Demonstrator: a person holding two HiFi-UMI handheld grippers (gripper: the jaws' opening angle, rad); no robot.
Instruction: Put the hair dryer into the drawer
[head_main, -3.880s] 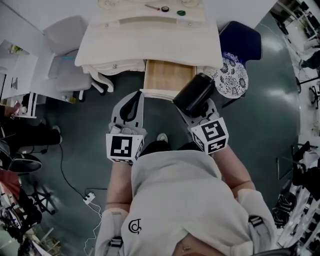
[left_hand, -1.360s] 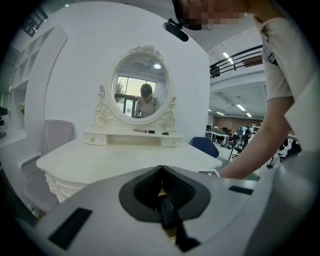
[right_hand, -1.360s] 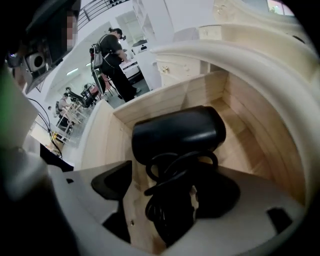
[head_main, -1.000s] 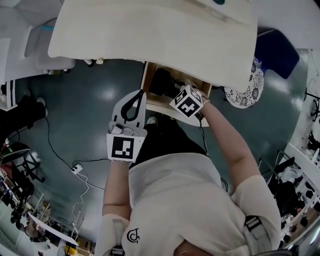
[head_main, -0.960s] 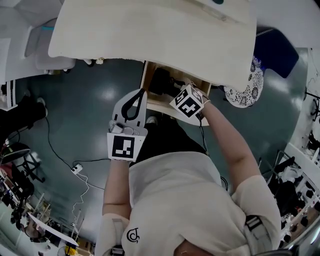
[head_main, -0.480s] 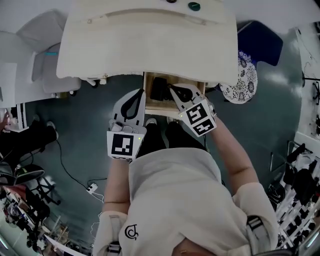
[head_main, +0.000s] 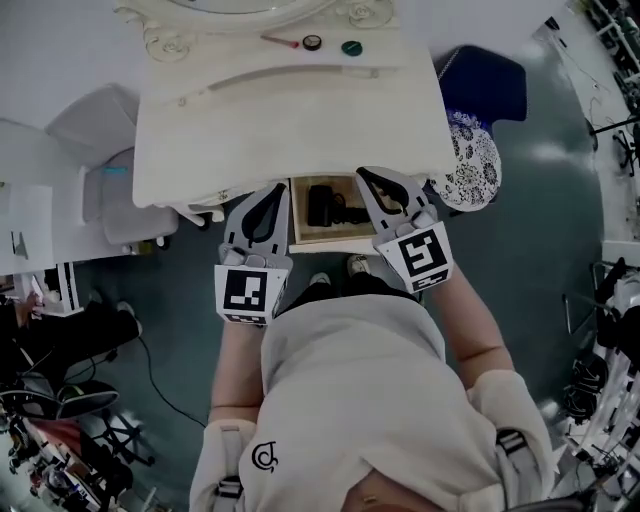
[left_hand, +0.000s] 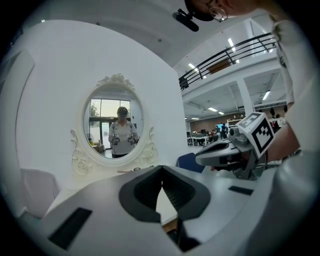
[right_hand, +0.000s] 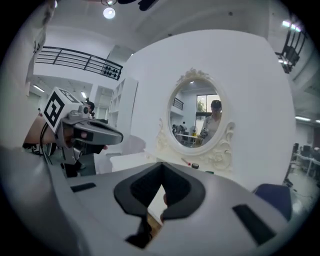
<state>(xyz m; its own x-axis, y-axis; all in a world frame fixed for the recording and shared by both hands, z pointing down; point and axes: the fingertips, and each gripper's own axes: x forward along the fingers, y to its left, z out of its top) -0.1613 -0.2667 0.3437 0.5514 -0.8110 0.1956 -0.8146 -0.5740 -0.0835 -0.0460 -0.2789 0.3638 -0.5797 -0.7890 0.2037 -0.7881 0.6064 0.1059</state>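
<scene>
The black hair dryer (head_main: 322, 204) lies inside the open wooden drawer (head_main: 300, 238) under the white dressing table (head_main: 290, 120). Nothing holds it. My right gripper (head_main: 362, 173) hovers above the drawer's right side, shut and empty, and it points at the mirror in the right gripper view (right_hand: 161, 165). My left gripper (head_main: 282, 187) hangs just left of the drawer, its tips also meeting with nothing between them (left_hand: 161, 169). Each gripper shows in the other's view, side by side and level.
An oval framed mirror (left_hand: 117, 125) stands at the back of the table, with small items (head_main: 312, 42) in front of it. A blue chair (head_main: 490, 80) and a patterned round stool (head_main: 470, 165) stand at the right. A white chair (head_main: 100, 120) stands at the left.
The right gripper let go of the hair dryer in the drawer, shut and rose out of it. The left gripper rose too, and both now point level at the mirror.
</scene>
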